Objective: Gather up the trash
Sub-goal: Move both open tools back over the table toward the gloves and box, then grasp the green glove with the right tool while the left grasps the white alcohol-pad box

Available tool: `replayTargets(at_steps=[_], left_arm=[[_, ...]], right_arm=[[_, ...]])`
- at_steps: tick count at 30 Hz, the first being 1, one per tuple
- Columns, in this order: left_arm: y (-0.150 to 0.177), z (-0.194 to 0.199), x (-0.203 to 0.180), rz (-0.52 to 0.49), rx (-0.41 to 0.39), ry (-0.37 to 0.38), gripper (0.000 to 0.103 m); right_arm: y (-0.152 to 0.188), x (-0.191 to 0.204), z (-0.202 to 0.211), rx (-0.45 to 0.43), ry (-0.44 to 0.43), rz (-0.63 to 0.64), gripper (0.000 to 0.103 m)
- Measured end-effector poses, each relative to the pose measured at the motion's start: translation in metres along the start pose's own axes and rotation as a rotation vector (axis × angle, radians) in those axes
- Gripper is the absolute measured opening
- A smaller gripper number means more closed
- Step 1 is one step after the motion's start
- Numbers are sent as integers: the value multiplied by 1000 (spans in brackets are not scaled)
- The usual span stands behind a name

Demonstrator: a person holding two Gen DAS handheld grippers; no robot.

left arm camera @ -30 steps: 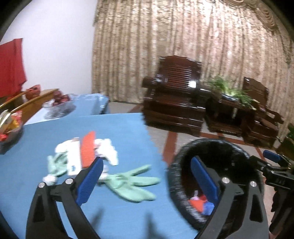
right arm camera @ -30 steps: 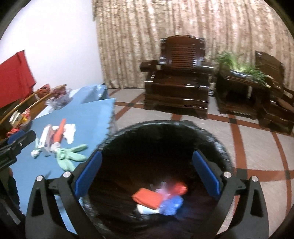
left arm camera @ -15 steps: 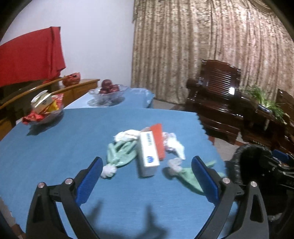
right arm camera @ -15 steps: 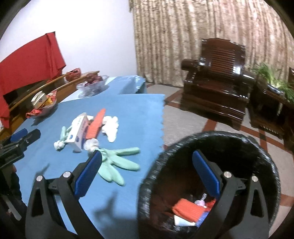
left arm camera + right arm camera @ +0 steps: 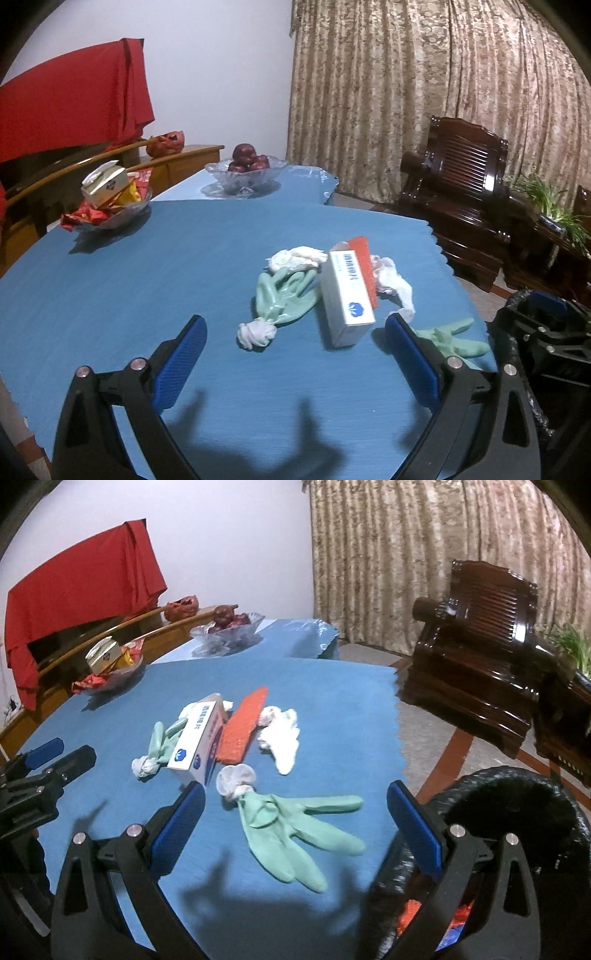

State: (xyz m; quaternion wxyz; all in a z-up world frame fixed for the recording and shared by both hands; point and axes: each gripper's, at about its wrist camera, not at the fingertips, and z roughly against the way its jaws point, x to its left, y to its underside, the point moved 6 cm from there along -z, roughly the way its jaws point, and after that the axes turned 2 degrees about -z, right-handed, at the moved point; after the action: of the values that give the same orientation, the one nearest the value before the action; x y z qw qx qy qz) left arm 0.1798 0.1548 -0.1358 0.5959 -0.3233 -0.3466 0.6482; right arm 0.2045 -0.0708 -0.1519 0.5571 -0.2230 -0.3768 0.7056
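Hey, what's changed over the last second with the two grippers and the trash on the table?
Both grippers swung left, away from the bin and toward the table. The left gripper now faces the box and one green glove; the right gripper faces the other glove. Both stayed open and empty. The litter on the table has not moved.
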Motion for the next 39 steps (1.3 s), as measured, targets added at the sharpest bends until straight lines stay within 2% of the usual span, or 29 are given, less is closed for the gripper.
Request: replayTargets(at_steps=[13, 29, 32, 34, 39], left_arm=[[11, -18, 23, 20, 35, -40, 95], [18, -40, 30, 27, 67, -49, 95], [19, -42, 27, 23, 71, -47, 95], [20, -43, 25, 21, 72, -43, 95], [19, -46, 15, 11, 77, -26, 95]], right_arm=[[15, 26, -53, 89, -19, 29, 96], [40, 13, -108, 235, 43, -5, 95], [43, 13, -112, 260, 43, -5, 77], [43, 12, -112, 265, 29, -10, 74], [43, 15, -109, 262, -2, -6, 56]])
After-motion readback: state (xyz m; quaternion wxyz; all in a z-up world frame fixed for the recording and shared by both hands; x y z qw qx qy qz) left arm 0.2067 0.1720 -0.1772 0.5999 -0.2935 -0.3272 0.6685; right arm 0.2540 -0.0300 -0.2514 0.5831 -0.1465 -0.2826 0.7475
